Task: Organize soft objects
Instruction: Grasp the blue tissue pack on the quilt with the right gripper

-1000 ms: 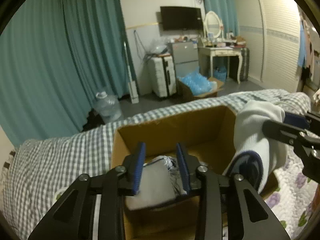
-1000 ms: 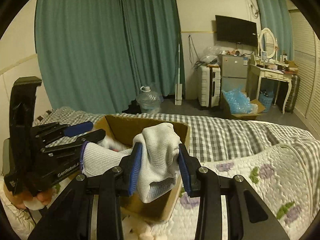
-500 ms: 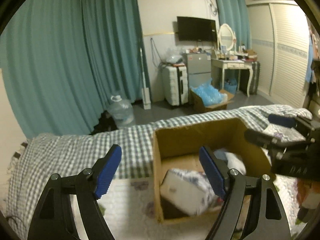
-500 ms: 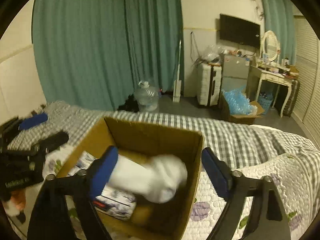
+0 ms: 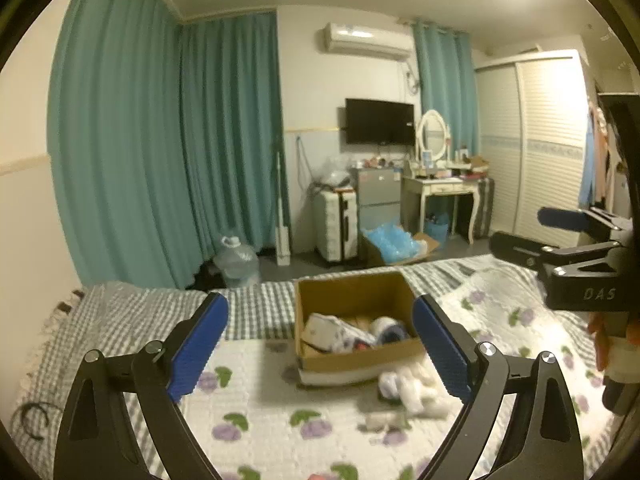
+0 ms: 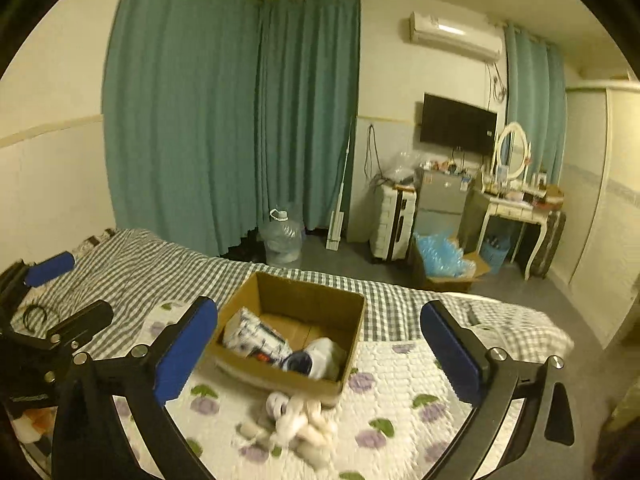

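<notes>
An open cardboard box (image 5: 356, 292) (image 6: 276, 292) sits on the bed. Inside lie a white patterned soft pack (image 5: 332, 330) (image 6: 256, 336) and a white sock with a dark blue cuff (image 5: 390, 330) (image 6: 316, 358). A pile of white soft items (image 5: 412, 390) (image 6: 298, 424) lies on the quilt in front of the box. My left gripper (image 5: 320, 344) is wide open and empty, held back from the box. My right gripper (image 6: 320, 344) is wide open and empty, also back from the box. Each gripper shows at the edge of the other's view.
The bed has a white quilt with purple flowers (image 5: 260, 420) (image 6: 400, 408) and a grey checked blanket (image 5: 132, 312) (image 6: 152, 268). A black ring (image 5: 34, 420) lies at the bed's left edge. Beyond the bed stand a water jug (image 6: 282, 240), suitcase (image 5: 336, 224) and dressing table (image 5: 444, 200).
Both grippers opened and let their soft items drop into the box. Both then pulled back and up, so the box now sits smaller and farther away.
</notes>
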Tool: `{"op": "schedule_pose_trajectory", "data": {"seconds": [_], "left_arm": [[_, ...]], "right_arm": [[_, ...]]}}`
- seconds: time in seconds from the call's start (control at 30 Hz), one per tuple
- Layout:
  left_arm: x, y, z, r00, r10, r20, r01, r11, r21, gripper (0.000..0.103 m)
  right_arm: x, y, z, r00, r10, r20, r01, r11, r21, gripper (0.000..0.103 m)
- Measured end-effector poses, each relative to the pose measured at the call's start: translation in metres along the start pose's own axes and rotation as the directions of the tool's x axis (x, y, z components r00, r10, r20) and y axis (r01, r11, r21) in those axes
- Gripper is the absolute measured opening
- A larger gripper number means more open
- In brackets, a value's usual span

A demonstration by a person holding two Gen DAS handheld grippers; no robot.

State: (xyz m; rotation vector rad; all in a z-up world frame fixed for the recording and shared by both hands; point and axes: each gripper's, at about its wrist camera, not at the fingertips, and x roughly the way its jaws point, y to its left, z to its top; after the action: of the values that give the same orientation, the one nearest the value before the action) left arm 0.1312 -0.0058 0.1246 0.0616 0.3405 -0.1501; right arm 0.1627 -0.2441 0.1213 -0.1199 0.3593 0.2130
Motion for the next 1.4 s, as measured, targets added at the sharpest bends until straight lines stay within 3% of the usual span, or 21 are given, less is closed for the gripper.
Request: {"op": "schedule_pose_trajectory", "data": {"seconds": [0.13,0.3,0.5,0.67,0.77,0.87,0.93,1.0,1.13,1.2,1.3,1.4], "left_arm": [[-0.045,-0.013,-0.012,0.999,0.017,0.032,-0.018,1.0,0.014,0.095],[-0.067,-0.022,-0.048,1.0,0.019,0.012,-0.019,1.0,0.005,0.095],[-0.056,-0.035,-0.112,0.995,0.054,-0.089,-0.051,0.998,0.035,0.095],[-0.033,-0.036,-0.156,0.979,0.059,-0.194,-0.059,0.998,0.003,0.095],[-0.018,-0.032,-0.175,0.968,0.078,-0.239,-0.084,0.996,-0.011,0.095],[-0.009,-0.029,-0.194,0.956,0.085,-0.281,-0.096,0.995,-0.026,0.095],[-0.004,-0.025,-0.205,0.948,0.105,-0.301,-0.122,0.992,-0.037,0.095],[0.001,-0.021,-0.215,0.941,0.095,-0.324,-0.118,0.992,-0.051,0.095],[0.011,-0.013,-0.225,0.926,0.052,-0.374,-0.093,0.991,-0.094,0.095],[0.013,-0.011,-0.227,0.924,0.028,-0.38,-0.078,0.99,-0.117,0.095],[0.015,-0.011,-0.23,0.921,0.003,-0.389,-0.056,0.991,-0.125,0.095],[0.016,-0.016,-0.228,0.917,-0.022,-0.399,-0.023,0.994,-0.106,0.095]], "right_arm": [[-0.043,0.018,-0.021,0.999,0.039,0.02,-0.039,0.999,0.001,0.102],[-0.059,0.03,-0.065,0.995,0.085,-0.044,-0.084,0.996,0.02,0.102],[-0.049,0.027,-0.132,0.985,0.121,-0.127,-0.114,0.992,0.057,0.102],[-0.021,0.033,-0.181,0.976,0.07,-0.204,-0.071,0.997,0.002,0.102],[0.002,0.035,-0.213,0.959,0.088,-0.27,-0.087,0.996,0.016,0.102],[0.028,0.032,-0.245,0.928,0.092,-0.362,-0.075,0.995,0.06,0.102],[0.043,0.028,-0.264,0.894,0.11,-0.435,-0.07,0.992,0.108,0.102],[0.054,0.028,-0.273,0.868,0.11,-0.484,-0.06,0.991,0.118,0.102],[0.063,0.029,-0.277,0.851,0.116,-0.512,-0.062,0.991,0.121,0.102],[0.071,0.032,-0.283,0.829,0.111,-0.548,-0.06,0.992,0.11,0.101],[0.079,0.034,-0.288,0.802,0.123,-0.584,-0.068,0.991,0.115,0.087],[0.075,0.035,-0.282,0.811,0.126,-0.571,-0.085,0.992,0.098,0.078]]}}
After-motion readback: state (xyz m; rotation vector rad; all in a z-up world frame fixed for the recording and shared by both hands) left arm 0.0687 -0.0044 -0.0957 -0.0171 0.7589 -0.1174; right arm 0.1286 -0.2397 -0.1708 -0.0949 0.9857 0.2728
